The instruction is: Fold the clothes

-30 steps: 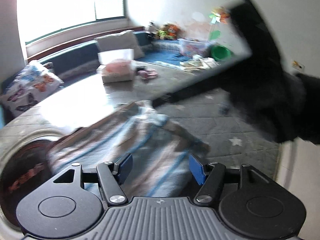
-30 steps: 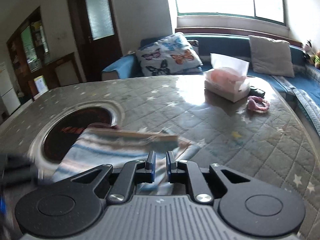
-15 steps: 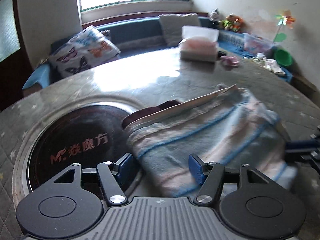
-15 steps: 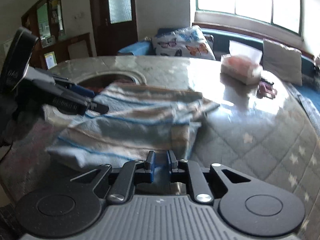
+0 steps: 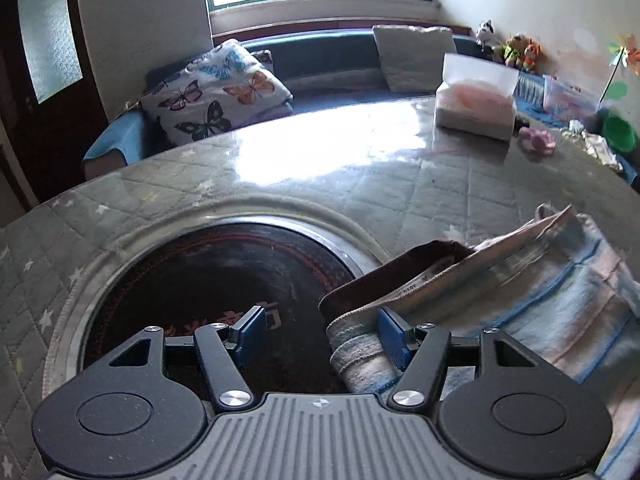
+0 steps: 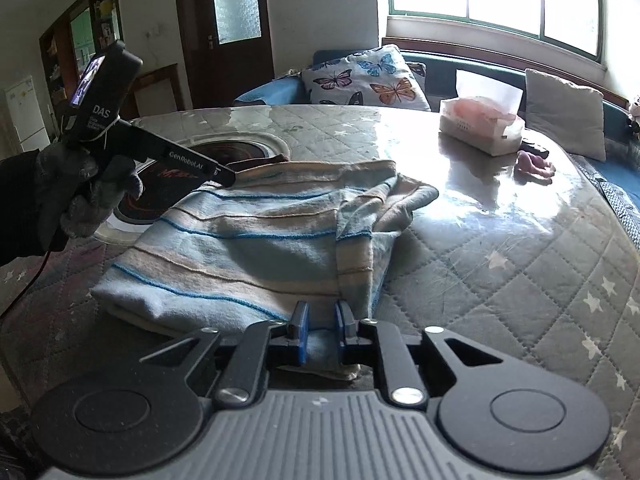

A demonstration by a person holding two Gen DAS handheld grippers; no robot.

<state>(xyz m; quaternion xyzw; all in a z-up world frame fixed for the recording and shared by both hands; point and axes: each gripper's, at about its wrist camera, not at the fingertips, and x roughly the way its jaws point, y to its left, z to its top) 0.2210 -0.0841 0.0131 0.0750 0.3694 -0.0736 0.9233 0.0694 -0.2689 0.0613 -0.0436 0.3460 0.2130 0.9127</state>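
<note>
Since a second ago your left gripper (image 5: 320,330) has swung across from the far side of the striped garment (image 6: 256,240) to its collar end, and the garment itself went from a blurred, lifted bundle to lying flat and folded. Your right gripper (image 6: 319,330) has come down to the garment's near edge.

Landmark: the dark round inset (image 5: 208,280) in the quilted table (image 5: 460,184).

- Garment: folded, flat on the table, just right of the inset as the right wrist view shows it; the brown collar end laps over the inset's rim.
- Left gripper: jaws well apart. Its right pad touches the rolled collar edge, the left pad is over the bare inset. Not clamping anything.
- Right gripper: jaws narrow but opening. A fold of the garment's near edge sits between the pads; can't tell if they still press on it.
- Your gloved left hand (image 6: 80,196) holds the left tool on the inset's side of the garment, tip at the collar.
- Tissue box (image 6: 482,126) and a small pink item (image 6: 534,166) sit well beyond the inset, near the table's far edge.
</note>
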